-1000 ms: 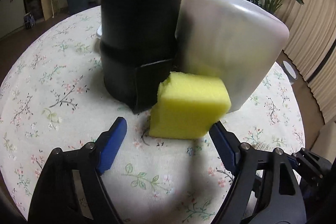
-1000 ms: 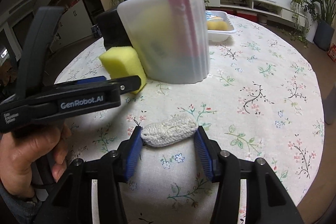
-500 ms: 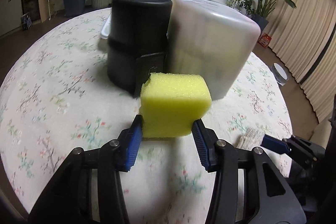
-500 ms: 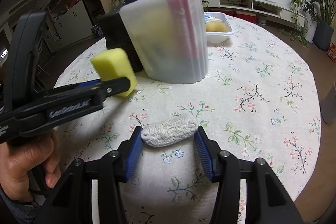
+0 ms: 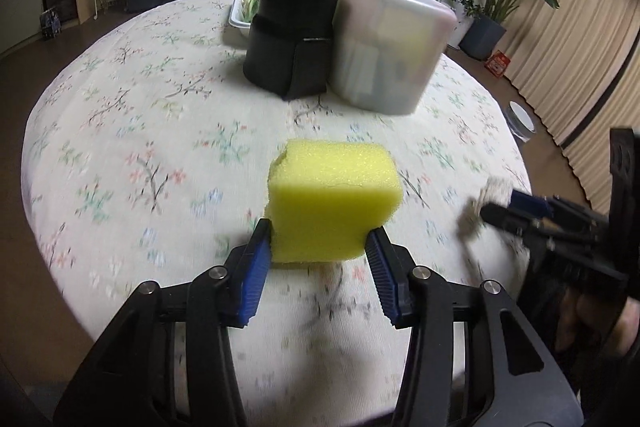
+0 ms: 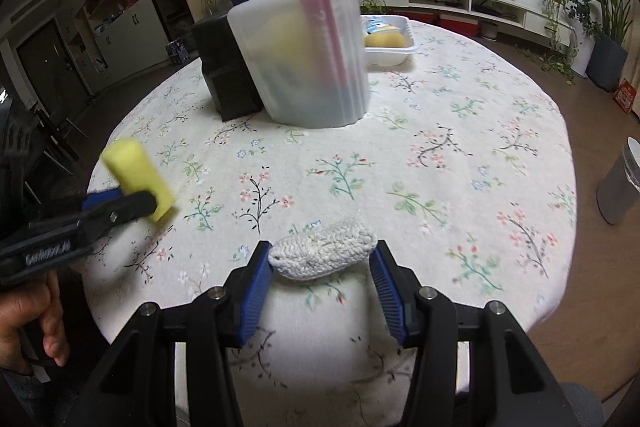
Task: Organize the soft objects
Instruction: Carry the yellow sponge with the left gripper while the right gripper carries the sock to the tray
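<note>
Mostly bare tablecloth (image 6: 460,131), bins (image 6: 304,55) far edge

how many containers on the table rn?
3: black container far side; frosted bin touching its right; white tray behind them, holding items. More may be hidden behind those.

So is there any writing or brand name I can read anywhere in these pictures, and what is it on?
"GenRobot.AI": white lettering on the arm of the left hand-held gripper, blurred in the right wrist view, so only partly legible.
Red packet on the floor by the curtain: markings too small to read.
Tray behind the containers: a printed item lies in it, too blurred to read.
Nothing else carries readable text.
</note>
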Tool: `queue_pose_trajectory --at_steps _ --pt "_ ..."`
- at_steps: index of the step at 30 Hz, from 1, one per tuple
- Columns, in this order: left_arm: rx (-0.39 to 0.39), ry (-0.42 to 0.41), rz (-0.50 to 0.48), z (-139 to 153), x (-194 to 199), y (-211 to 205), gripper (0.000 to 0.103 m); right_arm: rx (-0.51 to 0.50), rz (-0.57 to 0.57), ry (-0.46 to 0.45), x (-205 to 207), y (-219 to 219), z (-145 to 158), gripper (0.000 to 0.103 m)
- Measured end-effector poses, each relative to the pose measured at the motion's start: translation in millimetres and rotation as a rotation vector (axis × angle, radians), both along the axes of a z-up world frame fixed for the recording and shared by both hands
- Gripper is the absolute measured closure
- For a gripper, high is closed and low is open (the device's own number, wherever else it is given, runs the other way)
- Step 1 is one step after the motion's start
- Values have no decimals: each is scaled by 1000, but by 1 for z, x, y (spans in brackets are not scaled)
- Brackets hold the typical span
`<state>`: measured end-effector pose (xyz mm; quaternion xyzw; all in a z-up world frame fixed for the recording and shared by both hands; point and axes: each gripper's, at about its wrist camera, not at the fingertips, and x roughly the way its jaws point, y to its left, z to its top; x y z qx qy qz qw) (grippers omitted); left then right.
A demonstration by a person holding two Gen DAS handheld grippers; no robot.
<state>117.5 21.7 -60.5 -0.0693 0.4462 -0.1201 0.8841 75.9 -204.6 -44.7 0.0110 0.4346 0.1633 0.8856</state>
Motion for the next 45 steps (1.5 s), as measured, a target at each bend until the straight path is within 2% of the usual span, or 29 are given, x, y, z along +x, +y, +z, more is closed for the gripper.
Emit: queue_pose_trajectory --at_steps 7,12,18,22,27,32,35,40,45 --pt "-10 -18 11 18 -9 22 59 -3 -32 -41 -1 -23 28 50" --pt "7 -56 56 42 8 54 59 -25 -124 -92 16 -74 57 50" --pt "20 -91 86 69 42 86 59 -85 -227 -126 50 -136 83 50" --pt "59 -120 89 94 82 104 59 -120 -274 -134 83 -169 96 50" --pt "109 -134 66 121 140 108 59 -142 -278 -144 139 -185 112 50" --pt "158 -136 8 134 199 93 59 -151 -197 -163 204 -162 131 50" --pt "192 -124 -67 136 234 66 59 -154 -121 -164 239 -132 136 50" --pt "221 -94 -201 131 281 10 59 -175 29 -138 288 -72 128 50" --pt "248 -55 -280 117 318 -31 59 -205 165 -101 319 -15 110 50"
